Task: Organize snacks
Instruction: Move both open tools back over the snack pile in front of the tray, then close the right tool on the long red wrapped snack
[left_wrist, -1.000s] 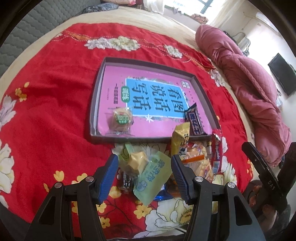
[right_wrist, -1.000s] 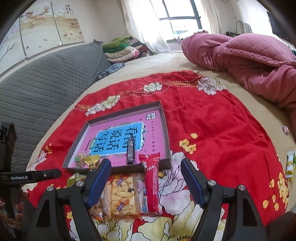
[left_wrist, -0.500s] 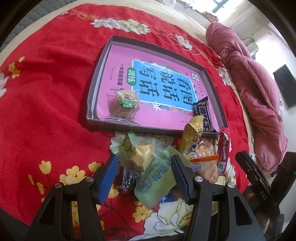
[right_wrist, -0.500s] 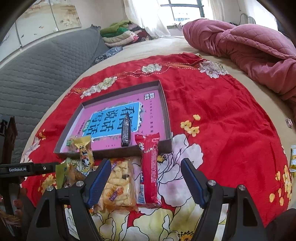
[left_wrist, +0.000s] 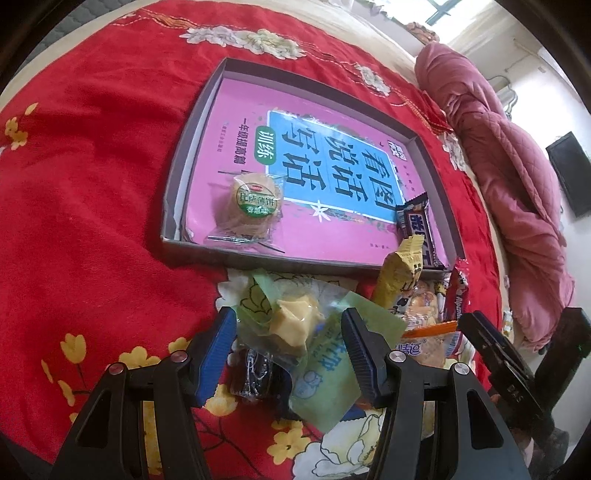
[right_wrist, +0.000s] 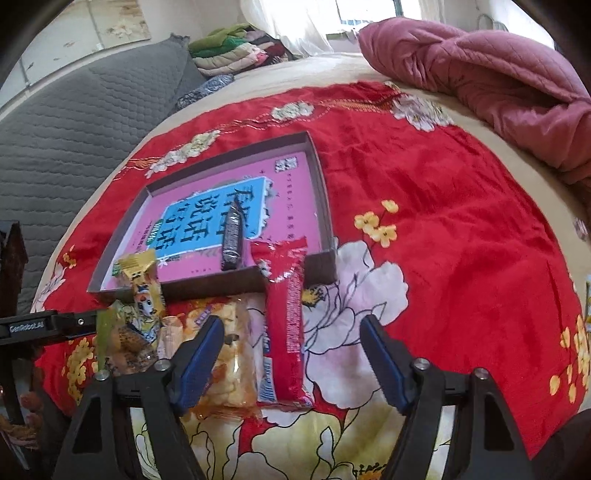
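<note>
Snacks are what we are sorting, and most of them still lie loose on the red bedspread (left_wrist: 92, 206), piled against the near wall of the shallow box (left_wrist: 173, 184).

From the left wrist view we count two already inside the box: a round biscuit pack (left_wrist: 253, 206) toward its near left corner and a dark chocolate bar (left_wrist: 419, 229) in its near right corner. Our left gripper (left_wrist: 288, 332) has its jaws apart, straddling a clear pack with a yellow cake (left_wrist: 295, 321), with no pad visibly pressing on it. A pale green packet (left_wrist: 328, 373), a dark wrapped sweet (left_wrist: 251, 373) and a yellow pouch (left_wrist: 400, 273) crowd around it.

From the right wrist view our right gripper (right_wrist: 291, 354) is closing, and the red stick pack (right_wrist: 286, 317) lies between its jaws, still untouched, its top leaning on the box's near wall. Beside it sits a clear bag of puffed snacks (right_wrist: 236, 354).

We judge the job barely begun: two in, at least six to go.
</note>
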